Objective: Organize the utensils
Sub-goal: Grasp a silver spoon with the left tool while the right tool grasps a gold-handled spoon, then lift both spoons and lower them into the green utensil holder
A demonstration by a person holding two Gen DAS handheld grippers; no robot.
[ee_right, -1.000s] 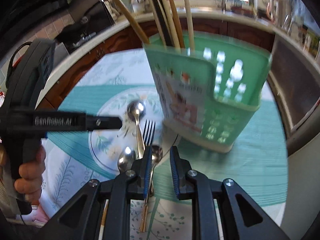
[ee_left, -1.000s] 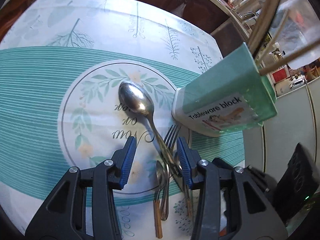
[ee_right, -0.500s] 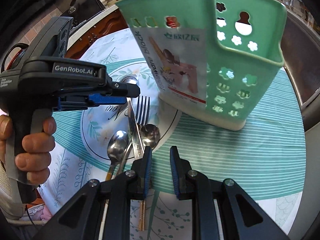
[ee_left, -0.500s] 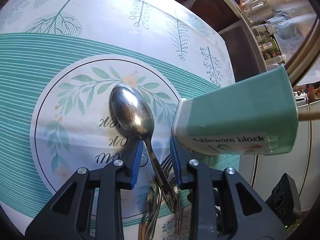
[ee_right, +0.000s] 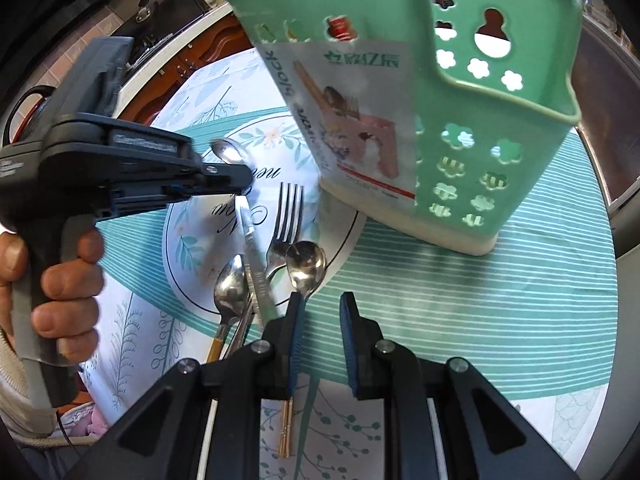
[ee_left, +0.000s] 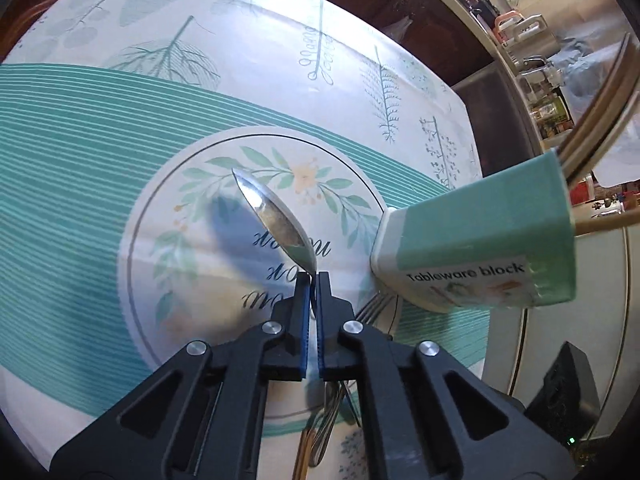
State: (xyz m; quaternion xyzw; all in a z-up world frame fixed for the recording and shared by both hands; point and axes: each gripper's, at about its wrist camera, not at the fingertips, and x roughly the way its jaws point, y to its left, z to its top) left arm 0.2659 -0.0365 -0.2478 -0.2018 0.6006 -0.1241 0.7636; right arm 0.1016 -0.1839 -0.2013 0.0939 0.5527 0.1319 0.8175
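My left gripper [ee_left: 313, 280] is shut on the neck of a large steel spoon [ee_left: 272, 216], whose bowl is tilted up off the cloth; the spoon [ee_right: 229, 151] and the left gripper [ee_right: 240, 174] also show in the right wrist view. The green tableware block holder [ee_right: 480, 128] stands on the cloth, right of the spoon [ee_left: 480, 240]. My right gripper [ee_right: 322, 306] is open and empty above the cloth, just behind a small spoon [ee_right: 306, 262]. A fork [ee_right: 286, 220] and another spoon [ee_right: 230, 286] lie beside it.
A teal striped tablecloth [ee_left: 80, 160] with a round leaf print covers the table. Chopsticks [ee_left: 600, 120] stick out of the holder. A wooden cabinet and a counter edge [ee_left: 460, 20] lie beyond the table. A gold-handled utensil [ee_right: 285, 424] lies under my right gripper.
My left gripper has closed on the large spoon's neck and lifted its bowl off the cloth. My right gripper has drawn closer to the holder and stays open.
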